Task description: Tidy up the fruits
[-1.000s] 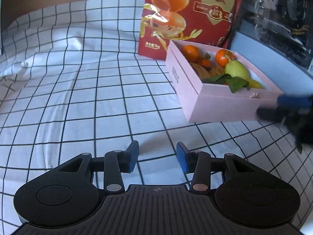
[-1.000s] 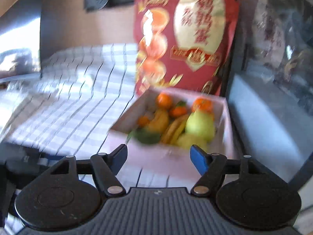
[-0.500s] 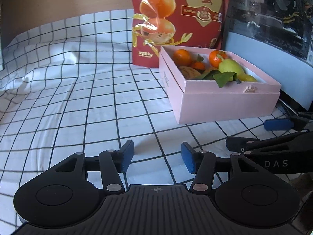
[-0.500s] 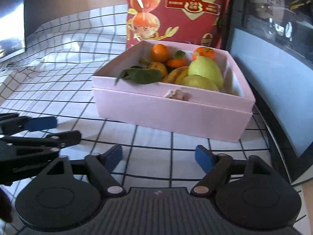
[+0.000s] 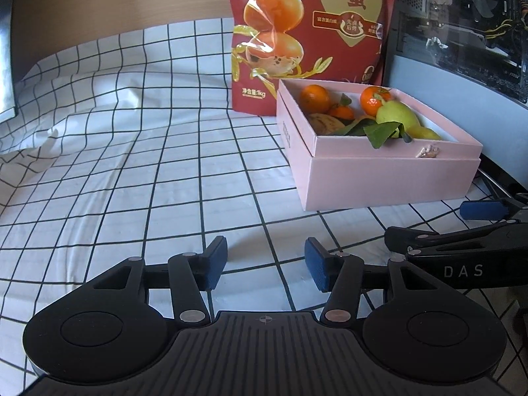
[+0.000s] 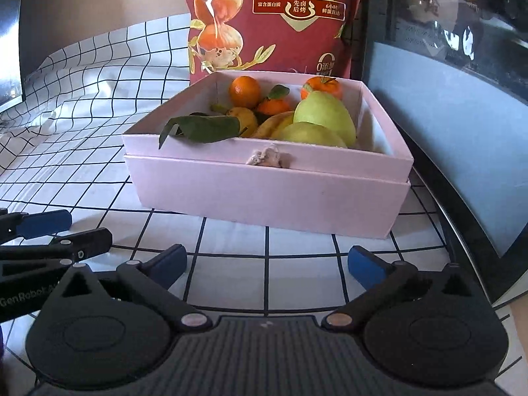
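Observation:
A pink box (image 5: 379,178) stands on the checked cloth and holds tangerines (image 5: 315,98), green pears (image 5: 396,114), a banana and a green leaf (image 5: 379,132). In the right wrist view the same pink box (image 6: 264,198) sits straight ahead, with pears (image 6: 325,115), a tangerine (image 6: 245,90) and the leaf (image 6: 204,128) inside. My left gripper (image 5: 265,264) is open over bare cloth, left of and in front of the box. My right gripper (image 6: 267,262) hangs just before the box's front wall; its jaws are opening with nothing between them.
A red snack bag (image 5: 310,33) leans upright behind the box. A glass-sided computer case (image 6: 445,66) flanks the box on the right. The checked cloth (image 5: 132,165) stretches wide to the left, with folds at its far left edge. Each gripper shows at the side of the other's view.
Both grippers' jaws have spread wider. The right gripper sank toward the cloth in front of the box, and its view is now sharp. The left gripper barely moved.

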